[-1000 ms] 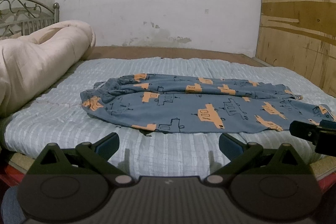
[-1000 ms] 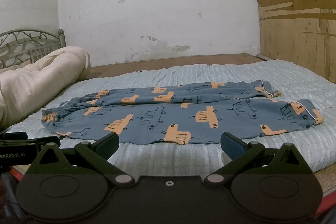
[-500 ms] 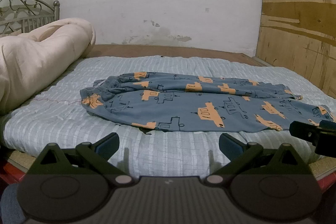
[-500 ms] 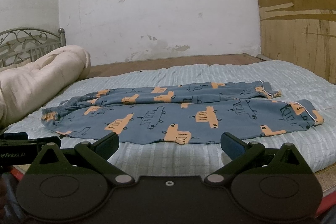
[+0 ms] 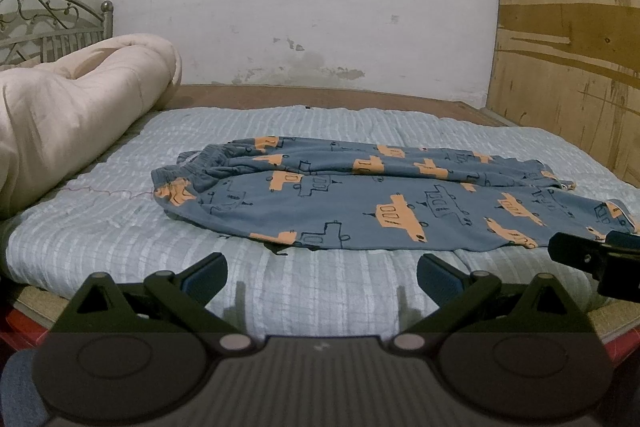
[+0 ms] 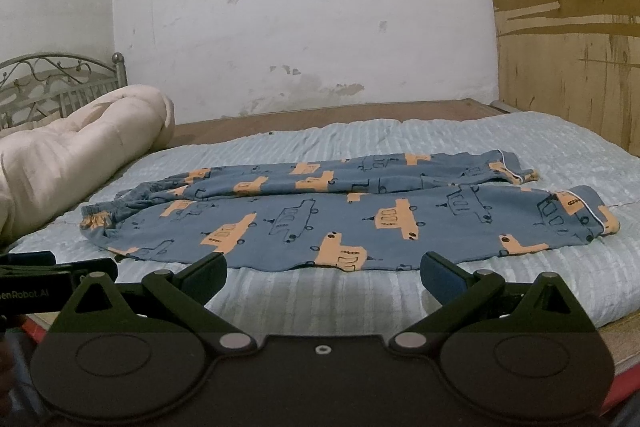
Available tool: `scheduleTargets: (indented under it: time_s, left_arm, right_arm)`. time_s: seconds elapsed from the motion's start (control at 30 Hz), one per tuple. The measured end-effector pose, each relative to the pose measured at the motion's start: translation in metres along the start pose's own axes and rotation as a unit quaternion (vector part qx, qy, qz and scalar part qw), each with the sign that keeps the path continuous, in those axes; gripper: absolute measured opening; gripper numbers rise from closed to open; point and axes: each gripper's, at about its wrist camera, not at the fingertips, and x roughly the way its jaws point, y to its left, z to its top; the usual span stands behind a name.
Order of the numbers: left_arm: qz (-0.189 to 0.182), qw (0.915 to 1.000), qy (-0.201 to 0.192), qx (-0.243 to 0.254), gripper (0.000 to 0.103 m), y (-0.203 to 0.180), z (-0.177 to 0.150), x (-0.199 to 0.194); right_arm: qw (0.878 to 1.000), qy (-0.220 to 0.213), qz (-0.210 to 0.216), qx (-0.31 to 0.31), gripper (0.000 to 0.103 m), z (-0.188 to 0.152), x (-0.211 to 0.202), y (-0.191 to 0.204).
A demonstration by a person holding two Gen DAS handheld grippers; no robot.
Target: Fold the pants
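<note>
comforter cut off left | right tongs (partly) out of frame

I am reading only one piece of lettering: white characters, cut off at the frame's left edge, showing "enRobot.AI" on the black body of my left gripper in my right wrist view. Nothing else is showing legible text.
</note>
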Motion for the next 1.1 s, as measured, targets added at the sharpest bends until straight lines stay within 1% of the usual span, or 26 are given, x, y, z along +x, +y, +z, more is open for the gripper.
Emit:
scheduleTargets:
  time_s: [0.4, 0.8, 0.87, 0.97, 1.1]
  left_arm:
    - [-0.002, 1.0000, 0.008, 0.002, 0.102, -0.002, -0.003, 0.004]
    - [-0.001, 0.9995, 0.031, -0.004, 0.102, -0.001, -0.003, 0.011]
    - [-0.003, 0.9990, 0.043, -0.012, 0.102, 0.000, -0.002, 0.014]
    - [-0.006, 0.9966, 0.076, -0.030, 0.102, 0.004, 0.001, 0.019]
    - [-0.032, 0.9875, 0.141, -0.063, 0.102, 0.009, 0.012, 0.028]
  right_arm:
    - [1.000, 0.007, 0.002, -0.002, 0.102, -0.001, 0.003, 0.001]
    - [1.000, 0.011, 0.008, -0.012, 0.102, -0.002, 0.005, 0.004]
    - [1.000, 0.012, 0.007, -0.010, 0.102, -0.002, 0.005, 0.003]
    - [1.000, 0.018, 0.004, -0.007, 0.102, -0.002, 0.007, 0.002]
    - [0.999, 0.037, 0.002, 0.004, 0.102, 0.004, 0.015, -0.003]
